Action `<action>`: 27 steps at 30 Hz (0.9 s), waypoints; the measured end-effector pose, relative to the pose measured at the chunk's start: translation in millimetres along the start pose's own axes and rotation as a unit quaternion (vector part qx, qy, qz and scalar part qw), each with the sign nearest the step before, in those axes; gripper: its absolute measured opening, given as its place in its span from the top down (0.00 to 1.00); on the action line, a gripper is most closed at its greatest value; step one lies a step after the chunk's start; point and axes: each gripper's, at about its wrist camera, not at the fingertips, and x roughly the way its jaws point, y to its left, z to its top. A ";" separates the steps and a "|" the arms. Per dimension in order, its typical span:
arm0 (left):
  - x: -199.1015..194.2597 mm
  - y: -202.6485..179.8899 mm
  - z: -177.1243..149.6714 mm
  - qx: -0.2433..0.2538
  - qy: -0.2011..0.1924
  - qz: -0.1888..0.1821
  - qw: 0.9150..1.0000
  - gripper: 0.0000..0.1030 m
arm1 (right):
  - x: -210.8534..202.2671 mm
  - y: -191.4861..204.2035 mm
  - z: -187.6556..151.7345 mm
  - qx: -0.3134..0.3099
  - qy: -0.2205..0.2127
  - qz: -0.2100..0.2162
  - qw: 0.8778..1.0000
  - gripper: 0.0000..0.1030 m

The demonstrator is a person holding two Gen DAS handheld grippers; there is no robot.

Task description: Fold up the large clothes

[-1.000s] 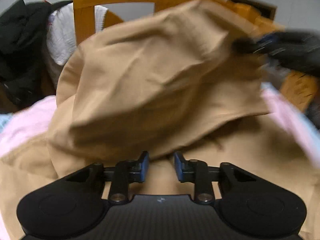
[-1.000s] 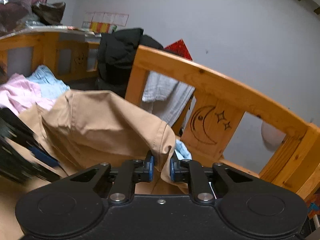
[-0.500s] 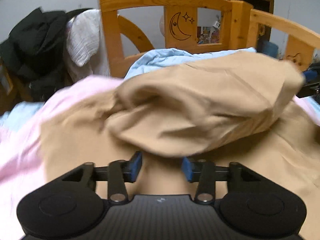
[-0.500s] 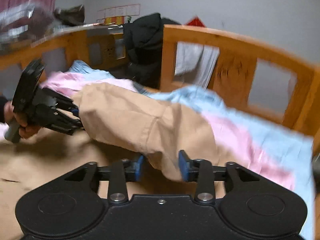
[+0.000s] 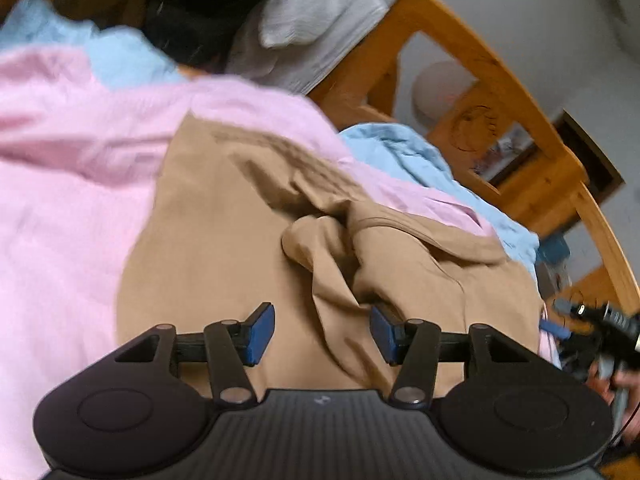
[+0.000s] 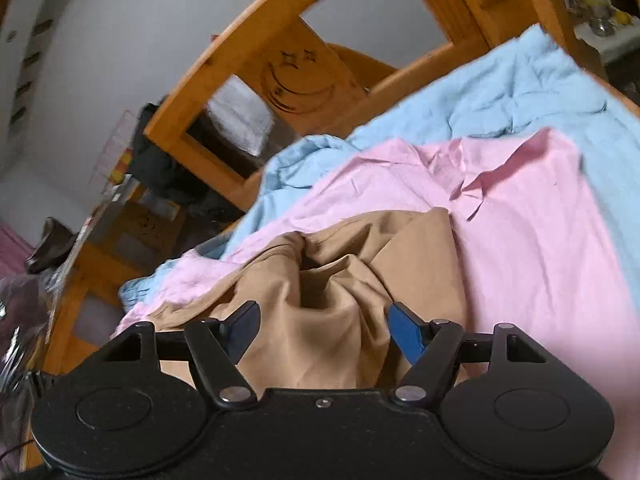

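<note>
The tan garment [image 5: 224, 240] is lying rumpled on the pink sheet [image 5: 72, 184], toward the end of the bed by the wooden headboard [image 6: 288, 64] with its carved moon. A blue sheet [image 6: 500, 92] is bunching along the bed's edge beyond the pink one. I am spreading my left gripper [image 5: 322, 334]; its jaws are opening, a raised fold of the tan cloth sitting between them, the pads not pressing it. My right gripper [image 6: 322, 330] is opening too, over another bunched fold, gripping nothing. A grey cloth [image 5: 316, 28] is hanging over the bed rail.
</note>
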 end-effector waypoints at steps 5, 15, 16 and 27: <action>27.9 6.9 2.3 -0.052 0.041 0.001 0.998 0.56 | 29.4 -1.4 -13.9 0.016 0.051 -0.024 0.998 0.31; 15.5 5.5 19.4 -0.011 -0.007 0.128 0.992 1.00 | 7.8 10.3 -54.4 -0.037 0.058 -0.002 0.998 0.32; 13.8 11.4 19.8 -0.023 -0.003 0.116 0.993 1.00 | 6.3 4.4 -49.3 -0.019 0.052 0.002 0.998 0.32; 31.6 -2.2 1.3 0.007 0.036 0.024 0.999 0.92 | 35.1 -21.2 -10.6 0.042 0.003 -0.038 0.998 0.54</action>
